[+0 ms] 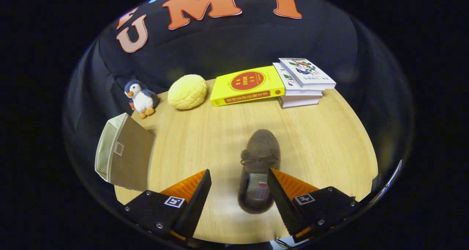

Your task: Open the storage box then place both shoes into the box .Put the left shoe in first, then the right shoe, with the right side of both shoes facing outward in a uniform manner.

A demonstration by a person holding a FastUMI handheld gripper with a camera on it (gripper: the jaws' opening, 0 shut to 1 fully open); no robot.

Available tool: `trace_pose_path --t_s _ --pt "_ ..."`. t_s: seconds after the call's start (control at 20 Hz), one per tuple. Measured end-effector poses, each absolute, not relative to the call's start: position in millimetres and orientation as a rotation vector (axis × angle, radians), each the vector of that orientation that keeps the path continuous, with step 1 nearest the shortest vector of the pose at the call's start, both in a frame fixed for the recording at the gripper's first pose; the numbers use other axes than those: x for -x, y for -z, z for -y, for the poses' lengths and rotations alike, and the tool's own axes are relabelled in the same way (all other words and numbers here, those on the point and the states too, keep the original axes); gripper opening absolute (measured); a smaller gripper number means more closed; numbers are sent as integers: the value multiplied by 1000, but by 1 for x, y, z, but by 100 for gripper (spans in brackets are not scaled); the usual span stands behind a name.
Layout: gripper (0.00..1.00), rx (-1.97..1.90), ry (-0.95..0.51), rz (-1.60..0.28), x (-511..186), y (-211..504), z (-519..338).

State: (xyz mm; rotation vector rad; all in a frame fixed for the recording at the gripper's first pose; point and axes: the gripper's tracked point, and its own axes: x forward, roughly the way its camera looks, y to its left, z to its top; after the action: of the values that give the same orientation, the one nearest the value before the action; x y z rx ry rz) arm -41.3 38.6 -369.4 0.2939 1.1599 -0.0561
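While the fingers (239,176) stand spread wide apart, a brown shoe (258,169) lies between them on the surface (205,133).

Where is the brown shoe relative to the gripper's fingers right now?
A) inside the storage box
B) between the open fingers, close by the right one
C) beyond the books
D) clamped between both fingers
B: the brown shoe lies on the table between the open fingers of the gripper, close by the right one.
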Motion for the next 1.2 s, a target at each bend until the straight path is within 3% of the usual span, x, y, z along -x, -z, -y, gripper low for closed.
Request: trace_pose_path --t_s 0.4,0.7,0.8,1.05,1.2 --pt "87 -244 122 -1252 67 447 1" --pt "70 -275 156 -1209 39 486 10" --pt "58 -286 150 -1204 35 492 6" --pt "14 -282 166 -1220 34 491 -1" --pt "5 -379 169 -1259 36 480 -16"
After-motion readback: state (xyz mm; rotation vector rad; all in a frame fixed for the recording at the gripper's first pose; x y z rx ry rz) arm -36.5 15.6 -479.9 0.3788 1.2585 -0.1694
